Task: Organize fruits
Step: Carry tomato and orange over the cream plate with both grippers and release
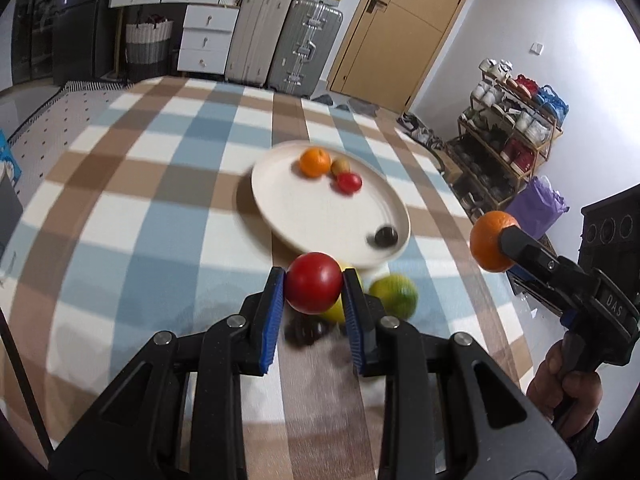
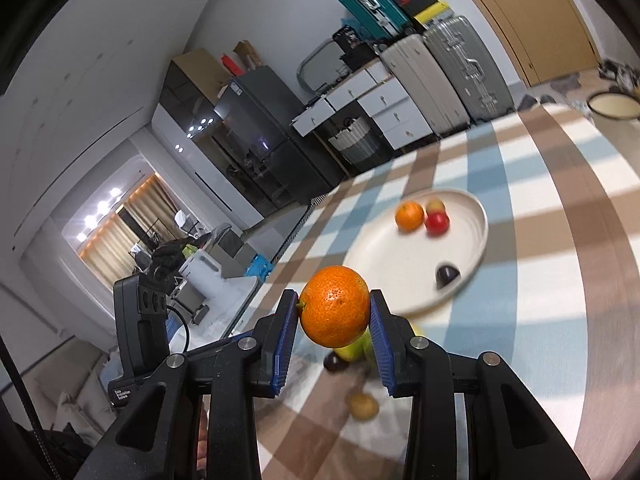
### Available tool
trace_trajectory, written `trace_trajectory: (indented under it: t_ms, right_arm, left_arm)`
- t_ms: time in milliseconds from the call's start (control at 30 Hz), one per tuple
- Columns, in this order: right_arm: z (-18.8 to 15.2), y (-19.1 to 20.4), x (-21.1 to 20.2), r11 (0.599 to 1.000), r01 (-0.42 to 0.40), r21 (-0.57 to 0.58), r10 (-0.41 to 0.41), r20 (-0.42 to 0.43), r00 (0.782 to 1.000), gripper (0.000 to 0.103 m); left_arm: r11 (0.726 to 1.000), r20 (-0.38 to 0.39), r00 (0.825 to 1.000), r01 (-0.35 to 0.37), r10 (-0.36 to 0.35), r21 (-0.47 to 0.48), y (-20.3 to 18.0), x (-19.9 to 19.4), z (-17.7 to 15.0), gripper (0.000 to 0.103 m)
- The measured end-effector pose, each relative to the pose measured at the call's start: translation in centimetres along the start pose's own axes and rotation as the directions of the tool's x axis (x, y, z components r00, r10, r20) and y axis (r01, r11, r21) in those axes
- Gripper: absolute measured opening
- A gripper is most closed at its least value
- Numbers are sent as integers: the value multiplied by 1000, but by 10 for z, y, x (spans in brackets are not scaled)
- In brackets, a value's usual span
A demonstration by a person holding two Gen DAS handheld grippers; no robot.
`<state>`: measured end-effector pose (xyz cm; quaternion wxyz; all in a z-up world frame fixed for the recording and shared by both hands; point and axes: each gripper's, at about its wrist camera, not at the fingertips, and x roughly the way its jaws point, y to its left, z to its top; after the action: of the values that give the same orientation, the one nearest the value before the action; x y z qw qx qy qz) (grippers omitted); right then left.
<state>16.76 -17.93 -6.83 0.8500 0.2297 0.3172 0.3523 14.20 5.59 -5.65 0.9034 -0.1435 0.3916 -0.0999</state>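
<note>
My left gripper (image 1: 314, 289) is shut on a red tomato (image 1: 314, 286), held above the checked tablecloth just in front of the cream plate (image 1: 304, 216). My right gripper (image 2: 334, 314) is shut on an orange (image 2: 335, 312); in the left wrist view that orange (image 1: 490, 242) hangs in the air to the right of the plate. On the plate lie an orange (image 1: 315, 162), a kiwi (image 1: 340, 166), a small red fruit (image 1: 349, 183) and a dark fruit (image 1: 385, 237). Under my grippers on the cloth lie a green fruit (image 1: 396, 294), a yellow fruit (image 1: 334, 312) and a dark fruit (image 1: 304, 330).
A small brownish fruit (image 2: 362, 406) lies on the cloth near my right gripper. Suitcases (image 1: 280, 56) and white drawers (image 1: 204, 40) stand past the table's far edge. A shoe rack (image 1: 508, 136) is to the right. A person's hand (image 1: 560, 384) grips the right gripper's handle.
</note>
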Motion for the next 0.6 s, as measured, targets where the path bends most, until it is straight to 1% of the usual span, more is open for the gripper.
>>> trace_trajectory:
  t_ms: [100, 167, 267, 333, 400, 500, 600]
  right_arm:
    - [13, 6, 9, 1000, -3, -14, 3, -12, 1000, 36]
    - [20, 10, 13, 1000, -1, -27, 1, -12, 1000, 36]
    - [32, 11, 23, 999, 1, -33, -2, -17, 1000, 36]
    - [40, 10, 30, 999, 8, -35, -8, -16, 1000, 36]
    - [52, 4, 41, 1000, 7, -18, -7, -22, 1000, 36]
    - [65, -1, 57, 1000, 9, -10, -9, -30, 1000, 36]
    - [77, -5, 73, 999, 25, -28, -26, -43, 999, 36]
  left_arm:
    - [1000, 19, 1000, 2, -2, 13, -1, 0, 21, 25]
    - [999, 31, 1000, 1, -2, 38, -3, 0, 38, 25]
    - [998, 33, 999, 11, -13, 59, -7, 7, 57, 25]
    - [998, 28, 1000, 6, -8, 66, -8, 16, 69, 25]
    - [999, 23, 1000, 1, -2, 51, -6, 29, 80, 25]
    - [1000, 6, 1000, 8, -9, 25, -2, 49, 90, 25]
    - [999, -6, 1000, -1, 1, 35, -2, 67, 97, 26]
